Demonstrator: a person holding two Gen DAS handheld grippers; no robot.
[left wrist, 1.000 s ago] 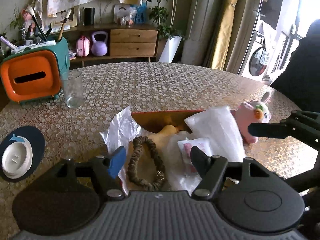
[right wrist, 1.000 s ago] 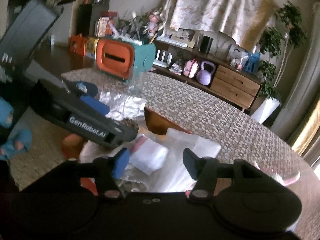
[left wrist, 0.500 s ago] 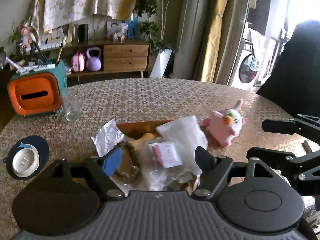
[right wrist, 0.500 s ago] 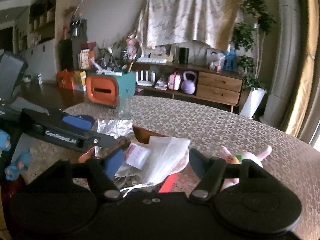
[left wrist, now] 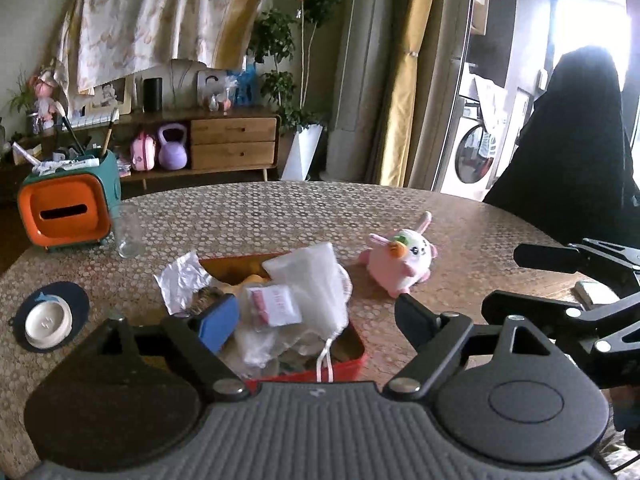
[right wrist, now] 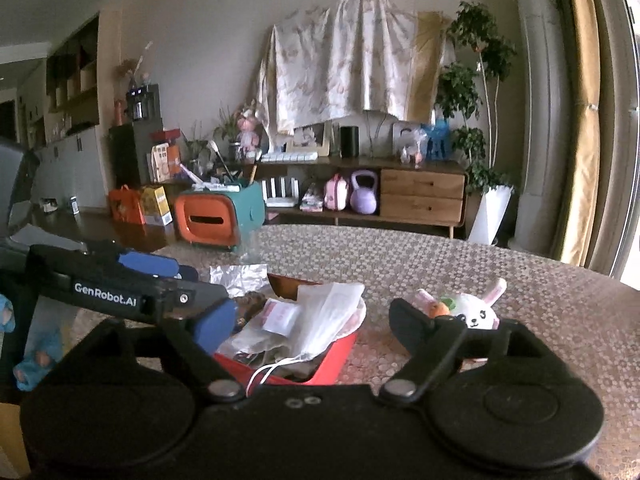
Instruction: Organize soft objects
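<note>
A red box [left wrist: 352, 360] sits on the table, filled with soft things: a white mask [left wrist: 316, 280], a clear packet with a pink label [left wrist: 274, 304] and a brown scrunchie [left wrist: 208, 294]. The box also shows in the right wrist view [right wrist: 340, 350]. A pink plush rabbit [left wrist: 402, 258] lies on the table right of the box; it also shows in the right wrist view [right wrist: 476, 312]. My left gripper [left wrist: 316, 320] is open and empty, held back above the box's near side. My right gripper [right wrist: 316, 322] is open and empty, also behind the box.
An orange and teal tissue holder [left wrist: 68, 212] and a clear glass [left wrist: 128, 232] stand at the table's far left. A dark coaster with a white disc [left wrist: 50, 318] lies at the left. Crumpled foil [left wrist: 180, 280] lies by the box. A dark-clothed person [left wrist: 576, 152] sits at the right.
Both grippers have pulled back and up from the box, so the box looks smaller and the rabbit shows fully. Both stay open and empty.
</note>
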